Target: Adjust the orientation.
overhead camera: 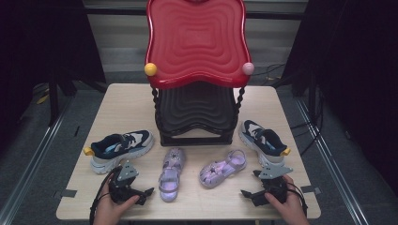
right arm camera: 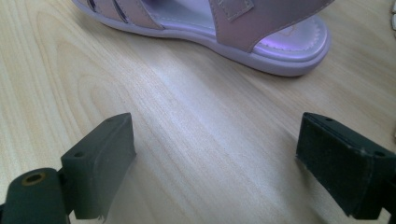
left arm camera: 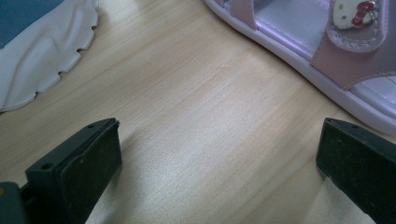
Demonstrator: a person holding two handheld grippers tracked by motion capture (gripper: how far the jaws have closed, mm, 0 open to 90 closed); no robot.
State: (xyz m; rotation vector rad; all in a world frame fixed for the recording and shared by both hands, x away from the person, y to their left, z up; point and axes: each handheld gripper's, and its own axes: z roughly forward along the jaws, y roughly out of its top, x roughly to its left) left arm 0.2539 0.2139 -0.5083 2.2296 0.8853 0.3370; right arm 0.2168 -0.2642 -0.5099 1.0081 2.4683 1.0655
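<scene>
Both my grippers, left gripper (overhead camera: 149, 191) and right gripper (overhead camera: 244, 192), jaws apart, empty. Lilac strappy sandals (overhead camera: 170, 173) untouched on bench (overhead camera: 122, 108); all work ahead, I judge.

Bright table, dark surroundings

Overhead light brightens the wooden table (overhead camera: 126, 108), leaving black edges; gripper views are sharp mid-frame, with soft shadows and blurred near jaws.

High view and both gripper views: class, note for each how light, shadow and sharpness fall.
High view: table well lit, surroundings almost black, red shelf glossy. Left gripper view: soft shadows under the open tongs, purple sandal sharp. Right gripper view: pale sheen on the wood, sandal casting a thin shadow.
</scene>
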